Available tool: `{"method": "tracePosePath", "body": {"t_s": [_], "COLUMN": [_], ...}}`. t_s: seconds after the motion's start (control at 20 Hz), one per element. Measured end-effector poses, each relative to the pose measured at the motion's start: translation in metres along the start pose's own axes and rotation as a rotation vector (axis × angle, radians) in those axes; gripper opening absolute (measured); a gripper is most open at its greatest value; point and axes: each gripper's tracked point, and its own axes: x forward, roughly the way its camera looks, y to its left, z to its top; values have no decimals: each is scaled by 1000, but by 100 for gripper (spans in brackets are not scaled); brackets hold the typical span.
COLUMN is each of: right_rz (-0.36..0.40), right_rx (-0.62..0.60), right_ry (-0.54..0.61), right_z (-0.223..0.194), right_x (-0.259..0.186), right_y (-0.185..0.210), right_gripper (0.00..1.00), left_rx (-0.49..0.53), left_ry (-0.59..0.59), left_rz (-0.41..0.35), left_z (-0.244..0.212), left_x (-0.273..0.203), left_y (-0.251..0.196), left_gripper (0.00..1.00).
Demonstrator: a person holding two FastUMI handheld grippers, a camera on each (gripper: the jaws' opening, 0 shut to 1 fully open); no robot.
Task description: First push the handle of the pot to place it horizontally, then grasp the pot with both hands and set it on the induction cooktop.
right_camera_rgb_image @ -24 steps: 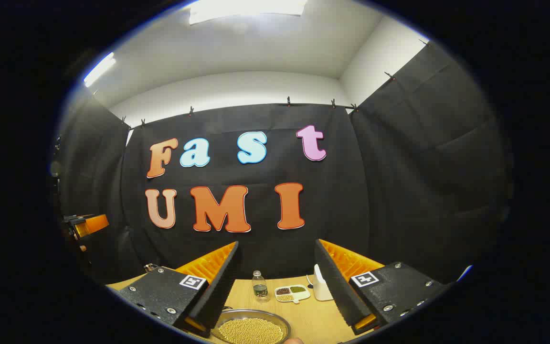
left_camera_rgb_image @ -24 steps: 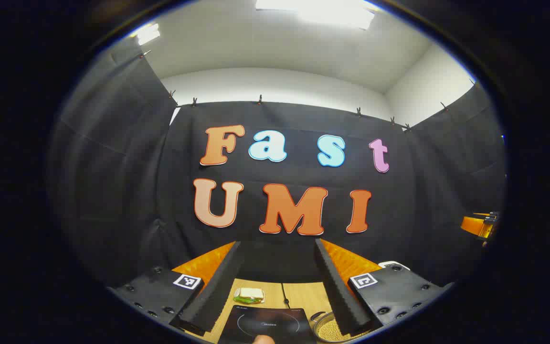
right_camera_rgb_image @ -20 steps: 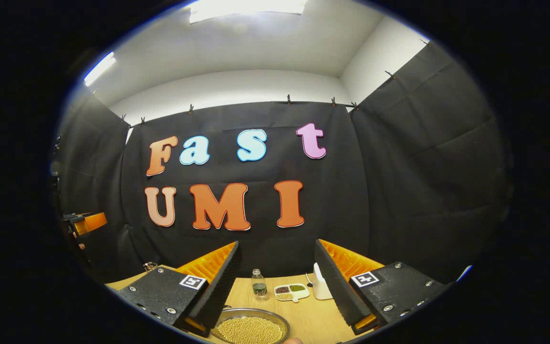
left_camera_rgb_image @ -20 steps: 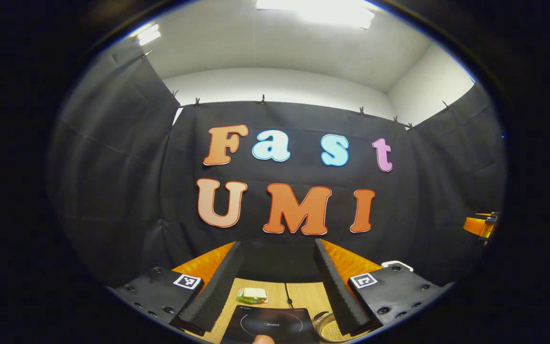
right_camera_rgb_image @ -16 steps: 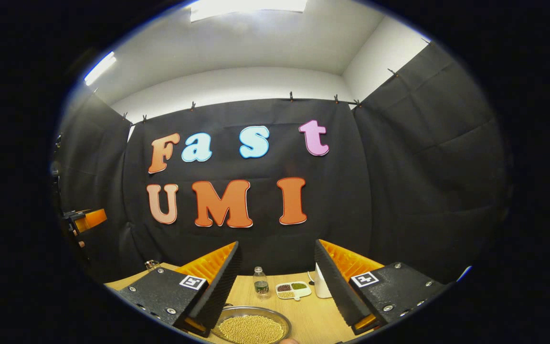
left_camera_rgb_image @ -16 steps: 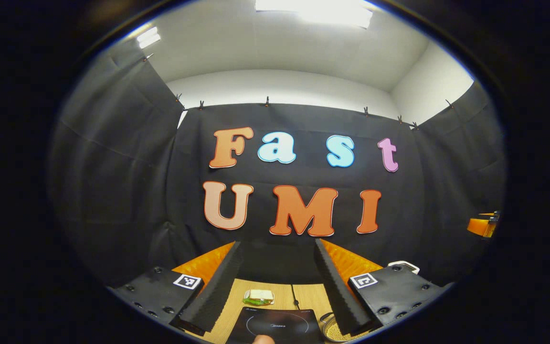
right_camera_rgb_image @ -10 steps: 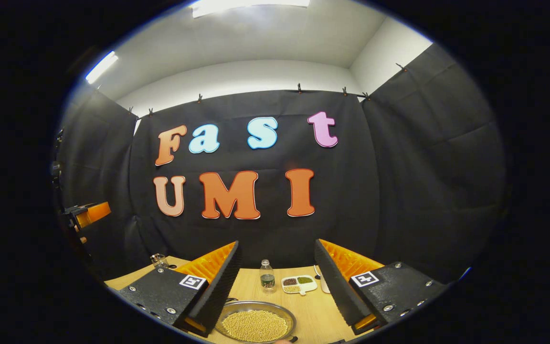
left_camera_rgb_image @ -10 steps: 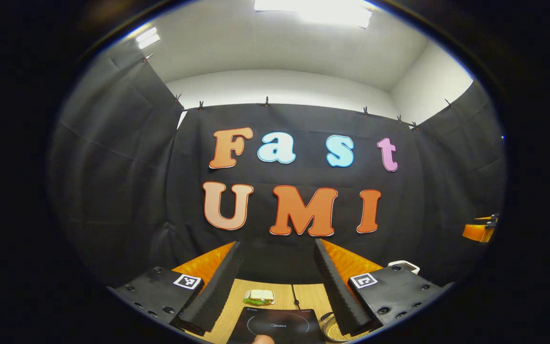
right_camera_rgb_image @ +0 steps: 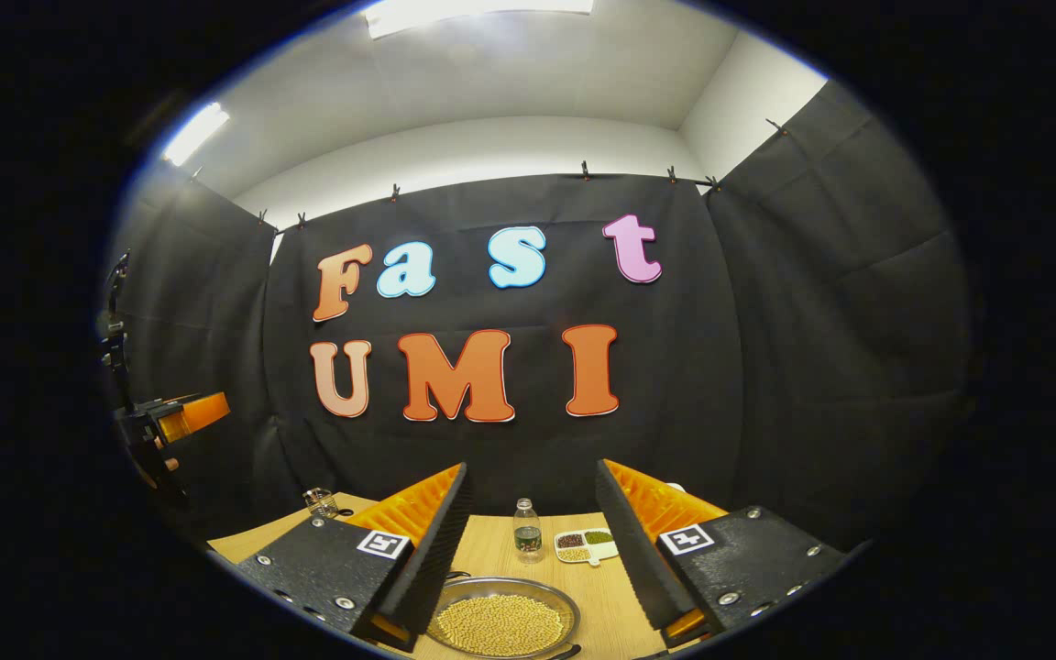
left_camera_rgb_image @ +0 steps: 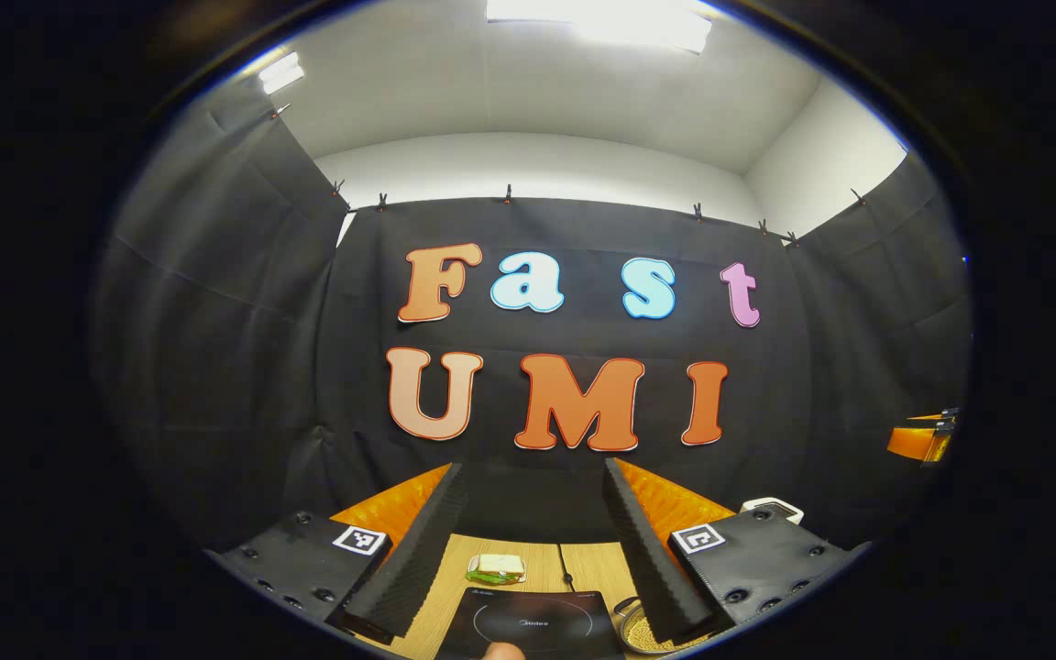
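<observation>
Both grippers are held high above the wooden table [right_camera_rgb_image: 500, 550], jaws spread wide and gripping nothing. Below the right gripper [right_camera_rgb_image: 528, 587] sits the pot [right_camera_rgb_image: 502, 623], a shallow metal pan filled with yellow beans, with a small bottle [right_camera_rgb_image: 526, 530] and a divided snack dish [right_camera_rgb_image: 586, 544] farther back. Under the left gripper [left_camera_rgb_image: 528, 573] lies the black induction cooktop [left_camera_rgb_image: 528, 625], the pot's rim [left_camera_rgb_image: 631, 625] just to its right and a wrapped sandwich [left_camera_rgb_image: 496, 567] beyond.
</observation>
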Motion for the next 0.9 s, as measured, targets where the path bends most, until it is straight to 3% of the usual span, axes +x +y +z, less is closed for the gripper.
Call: {"method": "tracePosePath", "body": {"t_s": [0.25,0.35,0.4,0.45,0.5,0.55,0.65,0.75,0.9], "right_rz": [30,34,36,38,38,36,30,31,33], "right_rx": [3,4,5,5,3,1,-7,-13,-33], "right_ry": [15,25,32,41,52,62,82,100,133], "right_z": [-6,-13,-16,-21,-27,-32,-43,-53,-73], "right_x": [1,-4,-6,-8,-9,-8,-9,-11,-14], "right_y": [10,6,4,4,4,5,4,6,8], "right_gripper": [65,45,45,36,36,22,11,3,0], "left_rx": [7,13,15,17,18,19,23,23,21], "left_ry": [-4,-5,-5,-2,1,5,11,18,29], "left_rz": [0,4,5,4,3,3,4,7,11], "left_z": [3,3,3,1,-1,-1,-5,-9,-13], "left_x": [-3,-5,-5,-5,-6,-7,-7,-7,-5], "left_y": [-1,0,-1,-2,-2,-1,0,1,5], "left_gripper": [98,98,98,98,98,98,98,98,98]}}
